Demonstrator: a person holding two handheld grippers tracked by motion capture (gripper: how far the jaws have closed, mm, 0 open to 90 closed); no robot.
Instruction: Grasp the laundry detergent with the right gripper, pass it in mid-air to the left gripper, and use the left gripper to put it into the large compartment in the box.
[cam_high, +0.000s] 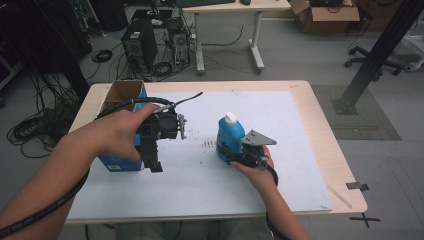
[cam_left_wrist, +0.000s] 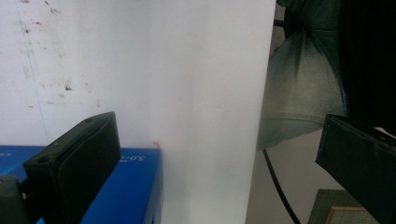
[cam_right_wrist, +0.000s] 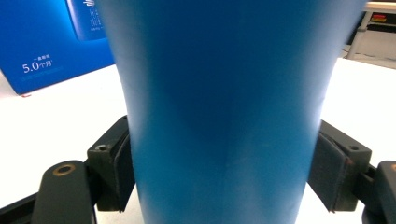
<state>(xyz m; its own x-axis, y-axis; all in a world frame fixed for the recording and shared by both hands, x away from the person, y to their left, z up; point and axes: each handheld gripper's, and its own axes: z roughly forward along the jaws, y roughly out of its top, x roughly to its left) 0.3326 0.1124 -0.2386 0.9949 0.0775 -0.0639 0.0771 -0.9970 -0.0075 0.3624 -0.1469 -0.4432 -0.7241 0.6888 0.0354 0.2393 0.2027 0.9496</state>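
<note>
Bottle (cam_high: 229, 135), blue with a white cap, stands upright near the middle of the white mat (cam_high: 295, 150) on the table (cam_high: 325, 125), and its long axis runs straight up, across the line of the right claw (cam_high: 231, 156) that meets it low on the near side. In the right gripper view the bottle (cam_right_wrist: 224, 112) sits squarely between the two jaws, and the pads (cam_right_wrist: 122, 170) lie against its flanks on both sides, so I judge the right claw closed on the bottle at about half its span. That is the relation any lift turns on: the grip is low on a tall body, so the bottle could tip if raised quickly. The blue box (cam_high: 122, 127), open at the top, stands at the mat's left edge, well apart from the bottle, and the left claw (cam_high: 156, 165) hangs just beside it, pointing down. In the left gripper view its jaws stand wide with nothing between them, above the box (cam_left_wrist: 126, 186) and mat. The right hand (cam_high: 257, 170) is plainly the nearer to the bottle. Hidden: the bottle's base and label behind the claw, the inside of the box, and the cap from the right gripper view.
</note>
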